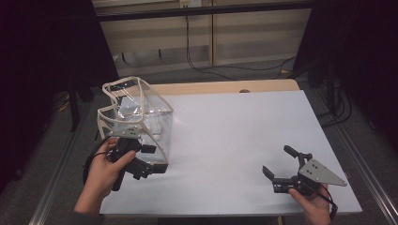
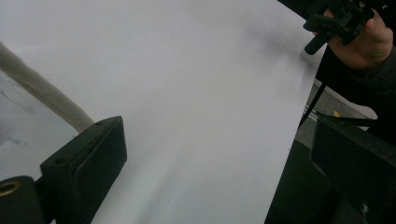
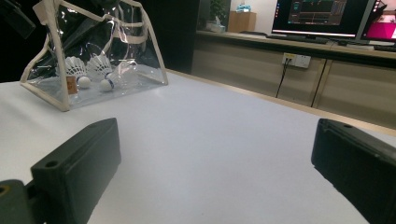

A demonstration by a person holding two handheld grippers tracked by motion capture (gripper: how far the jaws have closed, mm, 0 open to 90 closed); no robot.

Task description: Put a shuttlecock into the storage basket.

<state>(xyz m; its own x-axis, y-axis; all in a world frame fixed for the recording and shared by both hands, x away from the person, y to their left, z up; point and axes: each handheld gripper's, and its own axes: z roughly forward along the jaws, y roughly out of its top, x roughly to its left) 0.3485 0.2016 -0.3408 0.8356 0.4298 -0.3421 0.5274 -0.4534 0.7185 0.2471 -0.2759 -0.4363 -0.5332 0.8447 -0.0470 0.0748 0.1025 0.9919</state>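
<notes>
A white table top [image 1: 244,140] fills the middle, a strip of bare wood [image 1: 225,87] along its far edge. Beyond that edge runs a beige cabinet wall [image 1: 206,37] — black cables [image 1: 220,70] trail down it onto grey floor [image 1: 234,75]. Above the cabinets sit lit monitors [image 3: 322,17] and a wall socket [image 3: 297,59]. Either side of the table is dark.

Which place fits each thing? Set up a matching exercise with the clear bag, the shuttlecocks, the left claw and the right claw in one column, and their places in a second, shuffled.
Things:
1. clear bag
2. shuttlecocks
3. left claw
4. right claw

Places:
A. inside the bag
B. open over bare white table, near right
C. standing at the table's left side
D. at the bag's near bottom edge

Pairs: 1-C, 2-A, 3-D, 4-B
</notes>
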